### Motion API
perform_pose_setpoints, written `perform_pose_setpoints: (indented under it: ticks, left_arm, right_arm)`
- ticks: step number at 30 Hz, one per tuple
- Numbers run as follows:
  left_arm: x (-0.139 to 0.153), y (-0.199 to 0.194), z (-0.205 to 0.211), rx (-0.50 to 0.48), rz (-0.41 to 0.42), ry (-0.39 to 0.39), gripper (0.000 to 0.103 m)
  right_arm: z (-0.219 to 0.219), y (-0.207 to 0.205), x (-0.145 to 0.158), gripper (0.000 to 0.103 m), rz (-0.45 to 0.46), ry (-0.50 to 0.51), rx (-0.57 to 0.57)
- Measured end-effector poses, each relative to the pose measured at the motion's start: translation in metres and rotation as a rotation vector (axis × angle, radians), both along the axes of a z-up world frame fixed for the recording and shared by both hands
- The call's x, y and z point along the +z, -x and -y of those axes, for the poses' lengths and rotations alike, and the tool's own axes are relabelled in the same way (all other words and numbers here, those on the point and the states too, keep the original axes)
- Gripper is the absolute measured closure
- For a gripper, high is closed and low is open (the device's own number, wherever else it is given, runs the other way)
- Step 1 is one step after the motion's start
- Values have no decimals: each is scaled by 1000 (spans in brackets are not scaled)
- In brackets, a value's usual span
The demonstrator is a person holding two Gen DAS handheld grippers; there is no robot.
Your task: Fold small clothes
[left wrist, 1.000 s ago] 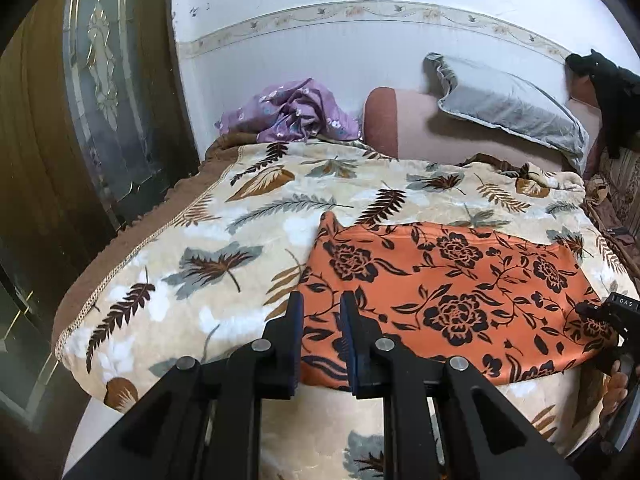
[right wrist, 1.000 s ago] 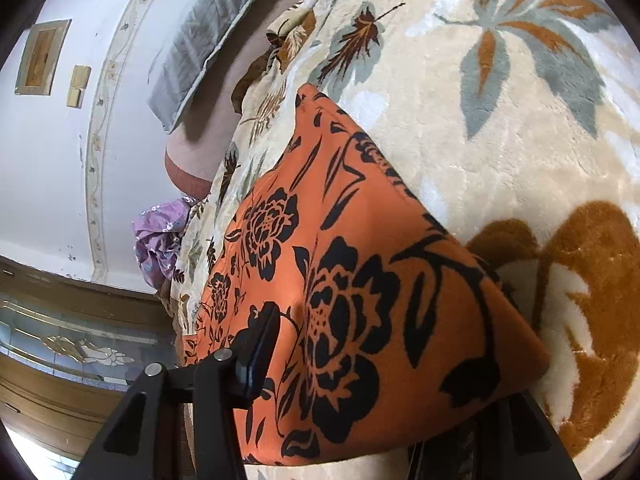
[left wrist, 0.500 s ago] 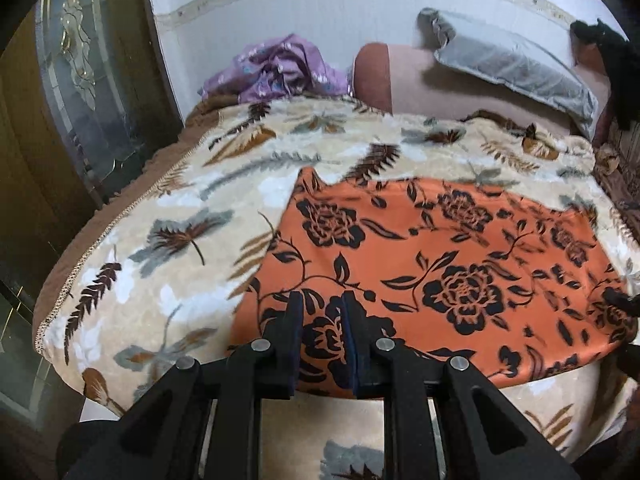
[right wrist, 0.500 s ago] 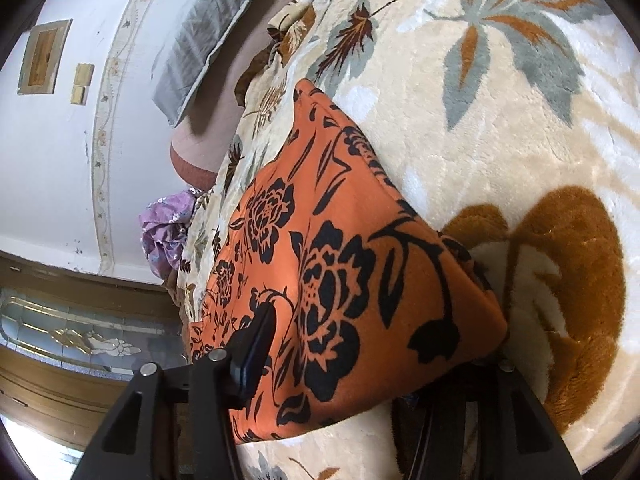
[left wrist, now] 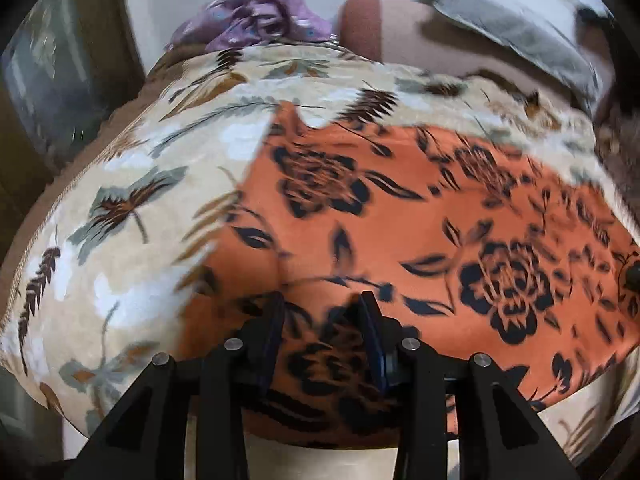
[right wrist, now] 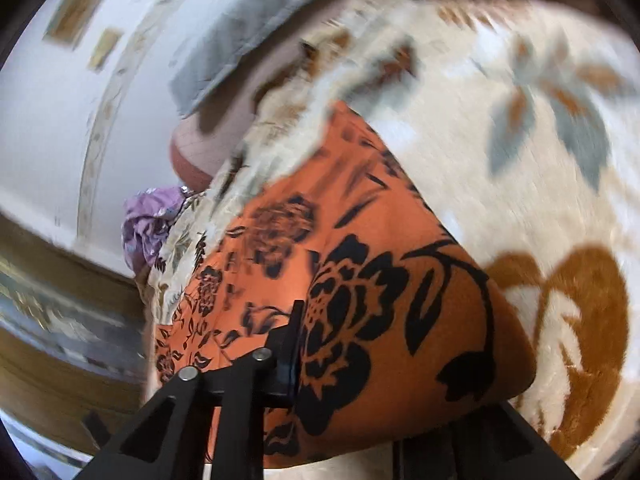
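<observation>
Nearest us, our left gripper has its jaws opening, the near hem of the orange floral garment between them. Our right gripper is closing over that garment's corner (its far finger is hidden under cloth). The garment lies flat on the leaf-print blanket; beyond lie a purple cloth and a grey pillow.

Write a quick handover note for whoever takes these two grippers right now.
Left gripper: jaws opening, straddling the near hem of the orange floral garment; no grip yet.
Right gripper: jaws closing over the garment's corner; only one finger shows, so the grip is unconfirmed.
The garment lies spread flat on the leaf-print blanket.
Done: laid out. Left: every fold; none is visible yet.
</observation>
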State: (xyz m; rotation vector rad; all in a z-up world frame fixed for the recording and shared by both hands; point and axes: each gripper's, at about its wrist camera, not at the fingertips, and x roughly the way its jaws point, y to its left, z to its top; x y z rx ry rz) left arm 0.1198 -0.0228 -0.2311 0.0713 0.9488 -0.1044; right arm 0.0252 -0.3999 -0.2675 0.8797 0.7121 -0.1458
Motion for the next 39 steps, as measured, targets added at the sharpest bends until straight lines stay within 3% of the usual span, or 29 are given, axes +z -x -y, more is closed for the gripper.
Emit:
perform_pose_setpoints:
  ticks: [4, 7, 11, 15, 20, 22, 23, 24, 26, 28, 30, 34, 36, 37, 39]
  left_arm:
    - [18, -11, -35, 47, 25, 14, 64]
    - [32, -23, -71, 111, 80, 0, 64]
    - [34, -35, -118, 222, 93, 17, 64]
    - [26, -36, -154, 306, 66, 30, 64]
    - [20, -31, -183, 357, 51, 47, 64]
    - [17, -30, -189, 368, 46, 52, 64]
    - [16, -30, -190, 369, 43, 54, 64]
    - [17, -29, -191, 363, 43, 57, 64]
    - [19, -29, -187, 349, 55, 65, 64]
    - [25, -28, -179, 319, 87, 96, 64]
    - [36, -24, -167, 262, 135, 146, 64]
    - [57, -8, -137, 105, 250, 239, 61]
    - [69, 1, -121, 17, 303, 300, 50]
    - [74, 5, -110, -35, 322, 333, 44]
    - [75, 5, -86, -94, 317, 319, 44]
  right_arm:
    - [-37, -15, 55, 83, 70, 144, 76]
    - [-89, -35, 93, 84, 93, 241, 184]
    - [-159, -58, 116, 83, 112, 288, 302]
    - [-232, -86, 102, 83, 66, 273, 417]
    - [-301, -112, 30, 79, -138, 197, 556]
    - [-306, -105, 23, 75, -120, 202, 557]
    - [-306, -98, 27, 67, -80, 205, 593]
    - [-306, -93, 31, 48, -52, 186, 634]
    - [-299, -81, 33, 25, 12, 55, 747]
    - [-293, -69, 33, 25, 21, -41, 814]
    - [-273, -49, 42, 25, 94, -50, 827]
    - [-215, -22, 61, 31, 204, 19, 683]
    - [-189, -28, 62, 53, 169, 93, 586]
    - [-177, -34, 56, 56, 136, 116, 552]
    - [-170, -41, 43, 65, 86, 138, 525]
